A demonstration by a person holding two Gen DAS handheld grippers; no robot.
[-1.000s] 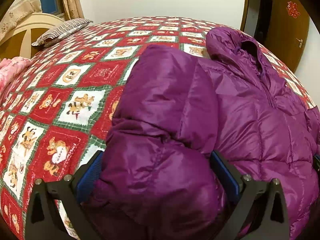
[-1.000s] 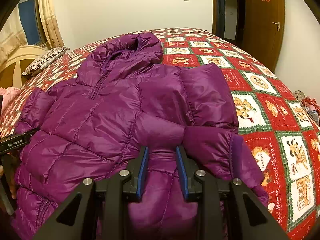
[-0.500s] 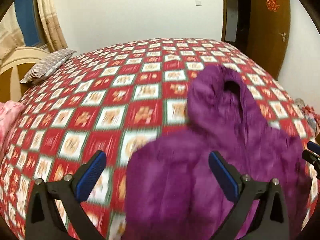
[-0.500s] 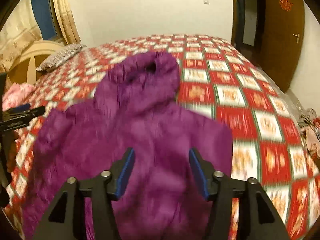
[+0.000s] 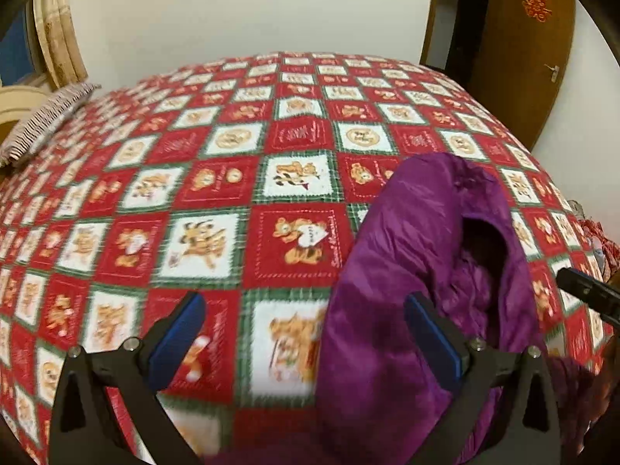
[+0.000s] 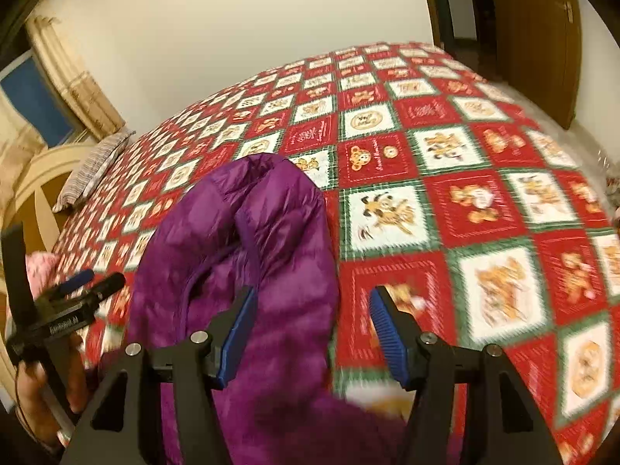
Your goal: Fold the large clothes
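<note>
Left wrist view shows the left gripper [image 5: 304,333] with its blue fingers [image 5: 176,331] spread wide and nothing between them, over the red patchwork bedspread [image 5: 217,178]. The purple jacket [image 5: 418,271] lies on the near right part of the bed, hood pointing far, its dark opening facing up. The right finger of this gripper sits over the hood's left edge, but it is not pinching any cloth. At the right edge of this view the tip of the other tool shows.

From the right wrist view, the right gripper [image 6: 312,333] is also open and empty; its left finger hangs over the hood's right side, and its right finger over bare bedspread. The jacket runs from mid-frame down to the near edge, and the left gripper is visible at far left in a hand [image 6: 42,379].

A striped pillow [image 5: 42,120] lies at the far left by the headboard.

Judging by this, both tools are between grasps, lining up on the hood. The next move likely calls for each gripper to drop onto one side of the hood, close on the puffy fabric, and fold it toward the body. The slick padding may slip, so a deep bite seems wise.
</note>
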